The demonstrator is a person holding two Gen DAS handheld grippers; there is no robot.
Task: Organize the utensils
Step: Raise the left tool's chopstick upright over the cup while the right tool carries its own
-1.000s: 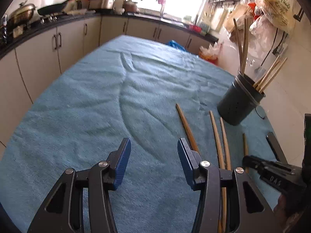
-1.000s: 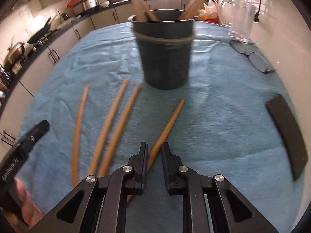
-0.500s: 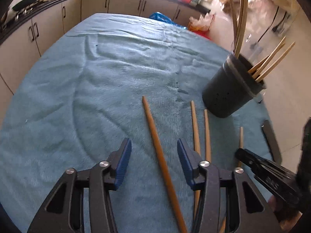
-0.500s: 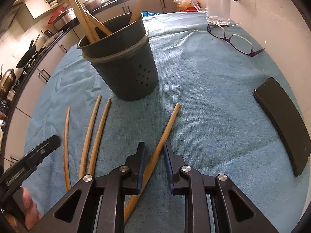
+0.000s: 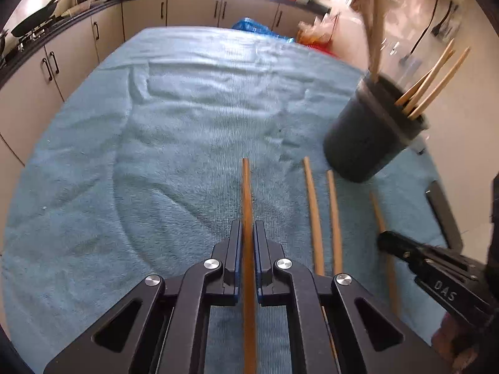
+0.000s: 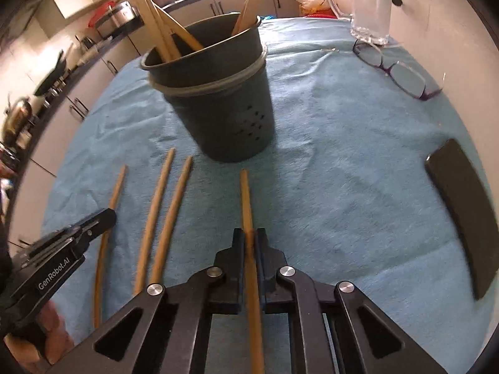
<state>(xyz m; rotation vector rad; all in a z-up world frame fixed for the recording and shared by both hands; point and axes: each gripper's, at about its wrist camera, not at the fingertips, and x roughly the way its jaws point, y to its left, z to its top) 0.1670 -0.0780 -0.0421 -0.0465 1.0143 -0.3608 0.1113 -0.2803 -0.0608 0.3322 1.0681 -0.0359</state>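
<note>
Wooden chopsticks lie on a blue towel [image 5: 156, 155] in front of a dark utensil holder [image 5: 368, 137] that holds several more sticks. My left gripper [image 5: 247, 227] is shut on the leftmost chopstick [image 5: 246, 193], which runs forward between its jaws. My right gripper [image 6: 248, 237] is shut on the rightmost chopstick [image 6: 245, 199], pointing at the holder [image 6: 218, 106]. Two more chopsticks [image 6: 162, 212] lie side by side between the held ones. The left gripper shows at the left edge of the right wrist view [image 6: 103, 218].
A black phone [image 6: 464, 212] lies at the right on the towel. Purple glasses [image 6: 399, 74] and a clear glass jug [image 6: 371, 3] stand behind the holder near the wall. Kitchen counters and cabinets [image 5: 78, 50] run along the left and back.
My left gripper moved right over the leftmost chopstick and shut on it. My right gripper closed fully on its chopstick, which has turned to point straight ahead at the holder.
</note>
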